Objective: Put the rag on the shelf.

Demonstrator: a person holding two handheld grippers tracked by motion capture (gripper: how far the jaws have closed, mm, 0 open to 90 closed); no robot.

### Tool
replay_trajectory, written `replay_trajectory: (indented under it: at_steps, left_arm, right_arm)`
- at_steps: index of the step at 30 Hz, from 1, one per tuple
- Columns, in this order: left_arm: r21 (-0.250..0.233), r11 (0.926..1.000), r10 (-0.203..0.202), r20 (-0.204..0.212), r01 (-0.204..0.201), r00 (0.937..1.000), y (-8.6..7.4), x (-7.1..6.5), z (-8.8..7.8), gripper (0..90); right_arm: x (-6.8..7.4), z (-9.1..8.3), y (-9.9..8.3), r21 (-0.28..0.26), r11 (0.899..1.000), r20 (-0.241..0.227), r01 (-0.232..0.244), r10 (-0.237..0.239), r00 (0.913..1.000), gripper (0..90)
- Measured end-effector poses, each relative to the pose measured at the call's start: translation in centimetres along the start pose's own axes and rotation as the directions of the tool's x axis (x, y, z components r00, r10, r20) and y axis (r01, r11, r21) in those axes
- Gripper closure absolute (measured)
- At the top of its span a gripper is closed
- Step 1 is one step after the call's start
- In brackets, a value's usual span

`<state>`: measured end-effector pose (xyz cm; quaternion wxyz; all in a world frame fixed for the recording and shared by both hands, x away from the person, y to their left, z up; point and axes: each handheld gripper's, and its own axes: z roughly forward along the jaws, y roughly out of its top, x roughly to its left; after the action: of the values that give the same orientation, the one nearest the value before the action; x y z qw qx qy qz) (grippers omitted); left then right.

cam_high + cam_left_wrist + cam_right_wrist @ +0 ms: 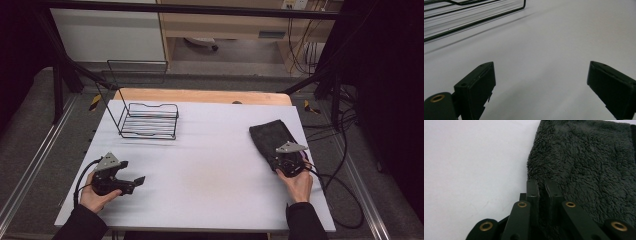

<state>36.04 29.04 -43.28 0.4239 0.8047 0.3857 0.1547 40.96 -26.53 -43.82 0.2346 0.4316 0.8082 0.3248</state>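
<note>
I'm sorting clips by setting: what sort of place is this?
Probably a lab recording bench: a white table inside a black metal frame, loose cables trailing onto carpet, and office cabinets behind.

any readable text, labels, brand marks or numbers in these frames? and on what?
None readable.
Blue-grey label on the wooden shelf unit behind the table: too small and blurred to read.
Dark towel, wire rack, white table, left gripper and right gripper: no print visible.
</note>
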Motion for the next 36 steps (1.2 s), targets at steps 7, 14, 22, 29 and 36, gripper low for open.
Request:
replay_trajectory:
  at_steps: [7,14,22,29,36]
  left_arm:
    - [-0.001,1.0,-0.002,0.0,0.002,1.0,0.0,0.0,0.0,8.1]
    - [0.0,1.0,-0.003,-0.001,0.003,1.0,0.0,0.0,0.0,8.2]
    - [-0.004,1.0,-0.007,-0.003,0.007,1.0,0.0,0.0,0.0,8.2]
    - [0.0,1.0,-0.005,-0.004,0.005,1.0,0.0,0.0,0.0,8.1]
    - [0.001,1.0,-0.005,-0.003,0.005,1.0,0.0,0.0,0.0,8.0]
  right_arm:
    - [0.2,-0.7,0.4,-0.017,1.0,-0.018,-0.004,0.004,0.9998,84.1]
    - [1.0,-0.9,0.9,-0.025,1.0,-0.057,0.007,-0.008,0.9984,84.1]
    - [2.5,-1.2,1.3,-0.037,0.999,-0.12,-0.002,-0.003,0.9927,84.1]
    - [3.9,-1.4,1.6,-0.034,0.999,-0.165,-0.005,0.0,0.9863,84.1]
    - [5.2,-1.4,2.0,-0.033,0.999,-0.211,-0.01,0.003,0.9775,84.1]
